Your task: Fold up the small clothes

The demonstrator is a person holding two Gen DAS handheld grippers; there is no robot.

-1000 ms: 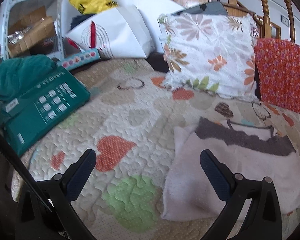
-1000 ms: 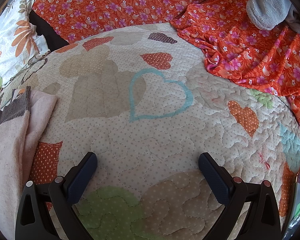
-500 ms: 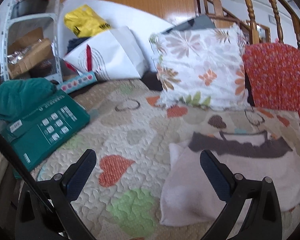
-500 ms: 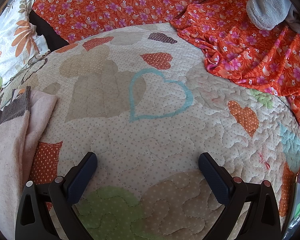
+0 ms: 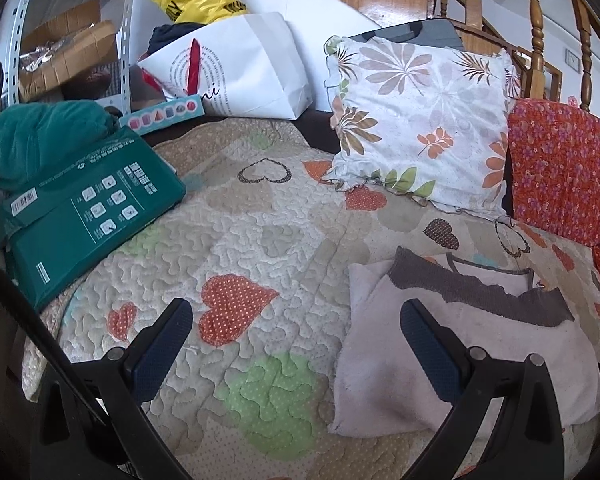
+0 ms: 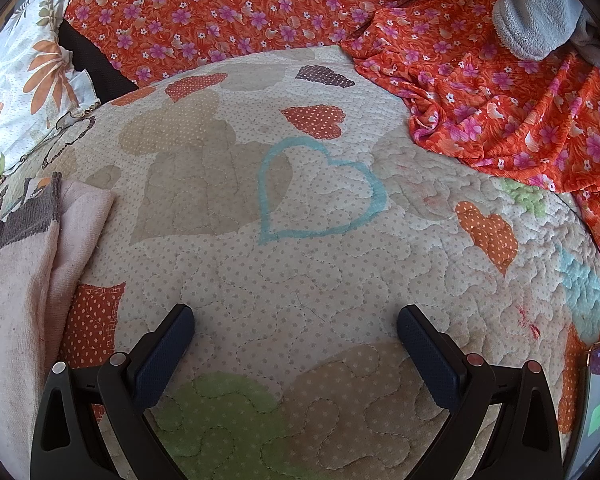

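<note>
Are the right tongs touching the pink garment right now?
Apart. In the right wrist view the right tongs stand open over bare quilt, and the pink garment lies off to their left with quilt showing between.

Your left wrist view looks low along the quilt (image 5: 260, 216) toward the floral pillow (image 5: 420, 120). Your right wrist view sits closer, tilted down at it. Both share the pink garment (image 5: 460, 344) and pillow.

The left hand-held gripper (image 5: 296, 322) has a black plastic frame with triangular cut-outs, round silver screws at the joints and dark blue textured pads (image 5: 168, 344). The right hand-held gripper (image 6: 296, 320) looks the same.
</note>
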